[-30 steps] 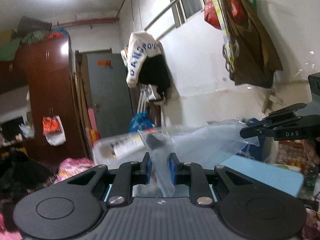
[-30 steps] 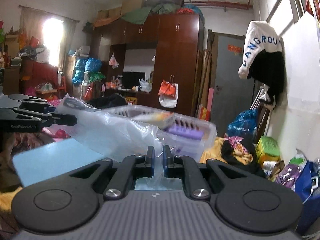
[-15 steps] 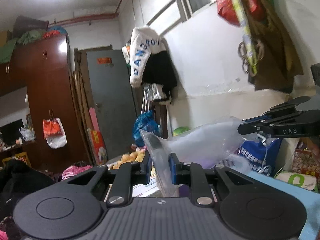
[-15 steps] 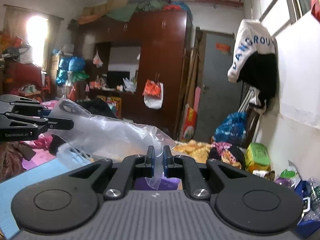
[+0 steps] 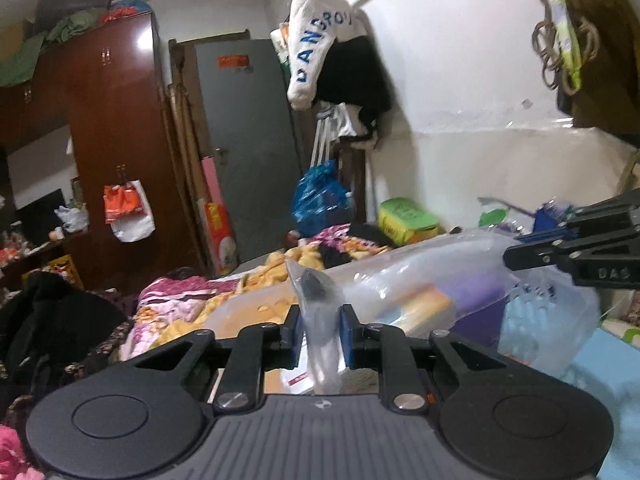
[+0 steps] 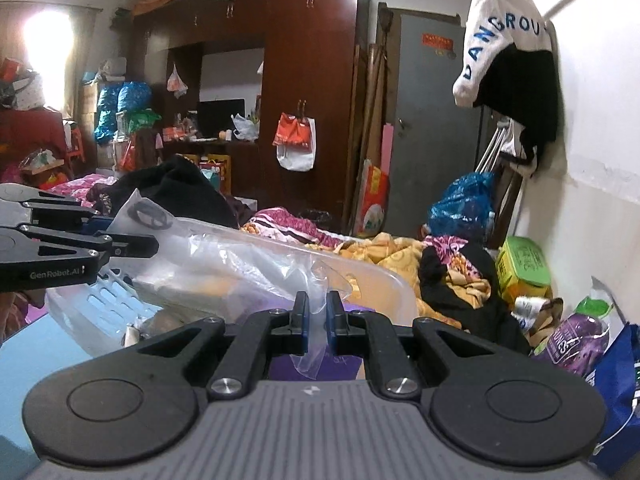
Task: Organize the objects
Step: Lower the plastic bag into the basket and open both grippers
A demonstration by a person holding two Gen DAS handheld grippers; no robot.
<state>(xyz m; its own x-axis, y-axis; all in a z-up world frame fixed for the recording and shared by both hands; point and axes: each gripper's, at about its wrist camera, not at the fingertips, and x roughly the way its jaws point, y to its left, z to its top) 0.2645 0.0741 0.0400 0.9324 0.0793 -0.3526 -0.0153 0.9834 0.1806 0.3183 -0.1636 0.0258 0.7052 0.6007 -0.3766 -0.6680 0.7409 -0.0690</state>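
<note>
Over a slotted basket [image 6: 100, 300], crinkled clear bag [image 5: 420, 280] stretched taut.

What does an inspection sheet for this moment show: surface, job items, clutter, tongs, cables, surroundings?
Surface: light blue mat under a clear plastic basket.
Job's things: clear plastic bag stretched between both tongs above the basket; a purple item and an orange one show in the basket through the film.
Clutter: floral bedding, black garments, green box, blue sack.
Tongs: left tongs shut on one end of the bag; right tongs shut on the other end.
Cables: nothing seen.
Surroundings: brown wardrobe, grey door, white hoodie hung on the wall.
</note>
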